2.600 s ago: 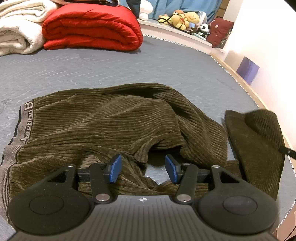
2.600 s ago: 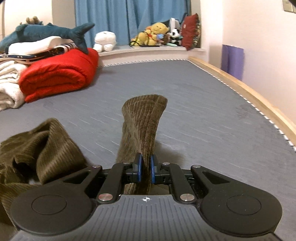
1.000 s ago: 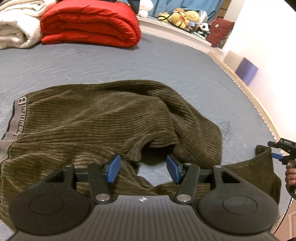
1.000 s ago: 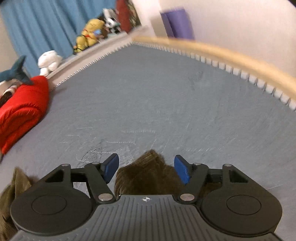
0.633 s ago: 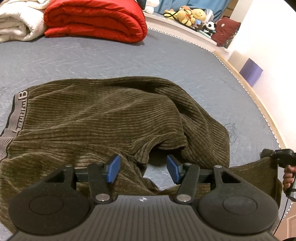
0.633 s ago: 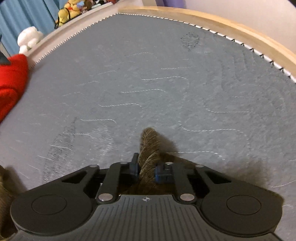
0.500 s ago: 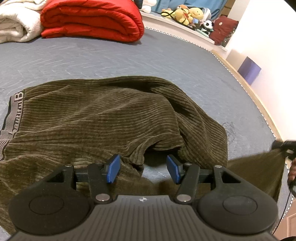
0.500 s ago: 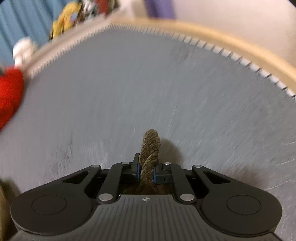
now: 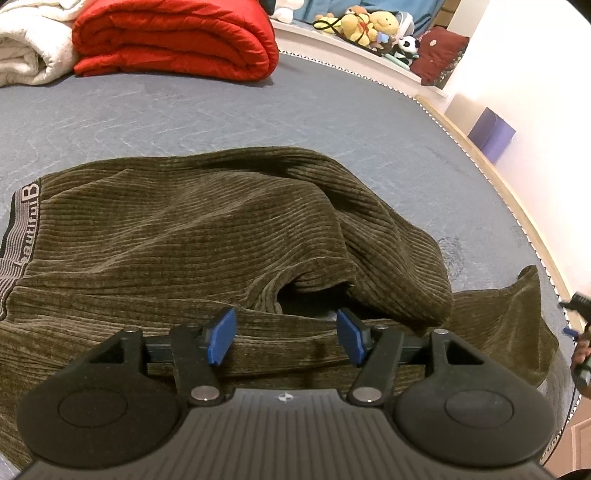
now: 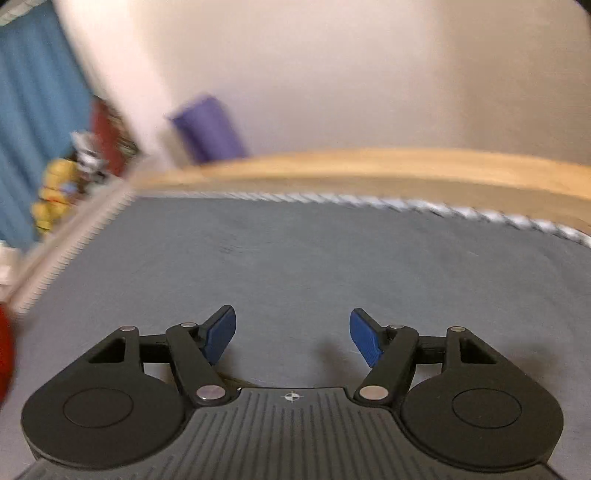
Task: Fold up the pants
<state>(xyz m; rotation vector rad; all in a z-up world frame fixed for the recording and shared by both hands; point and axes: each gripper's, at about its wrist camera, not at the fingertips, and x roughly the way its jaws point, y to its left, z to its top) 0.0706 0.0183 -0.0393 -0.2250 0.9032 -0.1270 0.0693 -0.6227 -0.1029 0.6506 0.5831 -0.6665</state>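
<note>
Olive corduroy pants (image 9: 207, 229) lie rumpled on the grey mattress (image 9: 258, 110), with the lettered waistband (image 9: 22, 218) at the left. One leg stretches rightward under my left gripper (image 9: 286, 334) and ends in a hem (image 9: 517, 314) near the bed's right edge. The left jaws are opening just above that leg, and nothing is pinched between the blue pads. My right gripper (image 10: 291, 338) hovers over bare mattress (image 10: 332, 258); its jaws are opening with nothing between them. In the left wrist view the hand (image 9: 581, 354) that holds it shows at the far right, beside the hem.
A folded red quilt (image 9: 173, 40) and a white blanket (image 9: 26, 48) lie at the far end of the bed. Plush toys (image 9: 369, 26) sit on the ledge behind. A wooden bed rail (image 10: 369, 166) and a purple box (image 10: 210, 125) stand by the wall at the right.
The right gripper shut on the leg's end, drew it rightward until the leg lay stretched out, then let go and swung toward the wall. The left gripper stayed put.
</note>
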